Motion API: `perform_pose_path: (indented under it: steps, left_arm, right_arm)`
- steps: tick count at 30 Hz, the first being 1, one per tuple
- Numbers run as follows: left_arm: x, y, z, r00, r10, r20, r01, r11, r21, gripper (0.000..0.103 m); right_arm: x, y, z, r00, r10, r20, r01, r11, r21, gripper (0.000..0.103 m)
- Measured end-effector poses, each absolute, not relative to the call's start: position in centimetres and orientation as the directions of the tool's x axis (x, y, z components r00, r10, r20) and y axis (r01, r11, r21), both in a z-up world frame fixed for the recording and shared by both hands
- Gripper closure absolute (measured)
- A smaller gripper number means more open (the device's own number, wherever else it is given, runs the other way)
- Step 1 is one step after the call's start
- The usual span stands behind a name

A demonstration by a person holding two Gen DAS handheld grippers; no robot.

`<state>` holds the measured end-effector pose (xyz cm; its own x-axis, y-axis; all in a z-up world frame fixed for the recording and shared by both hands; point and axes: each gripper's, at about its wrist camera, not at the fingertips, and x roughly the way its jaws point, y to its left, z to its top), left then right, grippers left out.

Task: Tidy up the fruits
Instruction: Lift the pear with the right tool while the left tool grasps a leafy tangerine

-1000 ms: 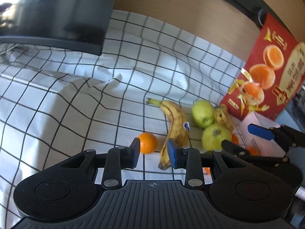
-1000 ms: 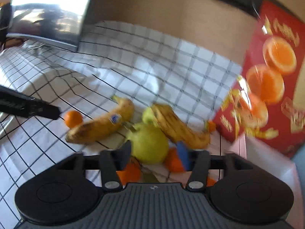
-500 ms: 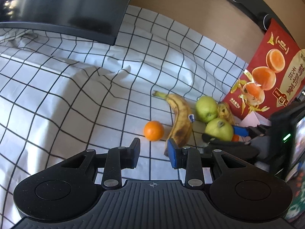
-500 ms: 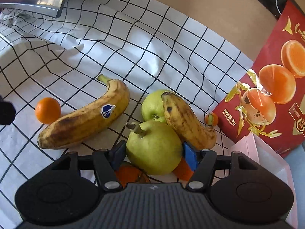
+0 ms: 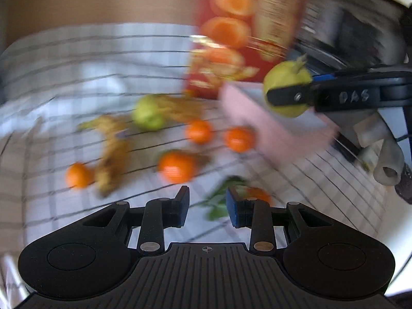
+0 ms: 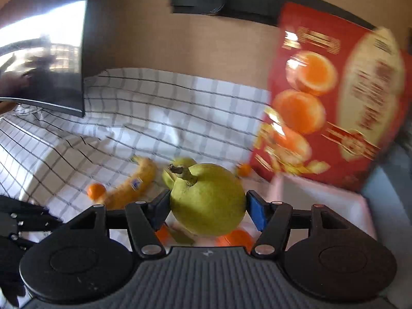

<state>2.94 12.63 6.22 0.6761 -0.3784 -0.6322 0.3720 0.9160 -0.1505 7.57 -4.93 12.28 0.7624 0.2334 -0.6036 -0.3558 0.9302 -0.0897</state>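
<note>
the pear (image 6: 207, 199) is sitting between the two fingers of the right tongs (image 6: 208, 207), lifted clear of the cloth (image 6: 144, 108) that is covering the tabletop. behind it on the cloth another pear (image 6: 180, 164) is lying, with a banana (image 6: 131, 184) to its left and a small orange (image 6: 95, 190) further left. the box (image 6: 334, 97) is standing upright at the right rear, and a tray (image 6: 322, 193) is lying in front of it. the left tongs (image 5: 207, 207) are hanging over the cloth, with several oranges (image 5: 177, 167) lying just beyond them.
</note>
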Motion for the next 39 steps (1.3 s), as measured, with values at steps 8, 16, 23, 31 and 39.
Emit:
perform_pose_path:
  steps: [8, 16, 23, 31, 39]
  left_arm:
    - [3.0, 7.3, 6.6, 0.658, -0.354, -0.664, 0.385, 0.917, -0.107, 0.066]
    - [4.4, 4.5, 5.4, 0.631, -0.262, -0.73, 0.442, 0.895, 0.061, 0.065]
    - [5.7, 4.8, 4.4, 0.563, -0.342, -0.752, 0.47, 0.881, -0.049, 0.052]
    - [6.8, 3.3, 3.5, 0.519, -0.365, -0.773, 0.498, 0.864, -0.074, 0.053]
    - [7.9, 3.9, 7.5, 0.548, -0.46, -0.699, 0.481, 0.857, -0.187, 0.056]
  right_arm:
    - [1.9, -10.7, 8.2, 0.735, 0.131, -0.666, -0.226, 0.972, -0.058, 0.04]
    - [-0.4, -13.0, 6.0, 0.726, 0.109, -0.678, -0.134, 0.991, 0.016, 0.04]
    - [-1.7, -14.1, 6.3, 0.719, 0.09, -0.689, -0.115, 0.993, 0.009, 0.04]
    - [-2.0, -15.7, 6.9, 0.725, 0.062, -0.686, -0.088, 0.996, -0.003, 0.04]
    - [-1.4, -17.6, 7.8, 0.727, 0.053, -0.684, -0.078, 0.997, -0.006, 0.04]
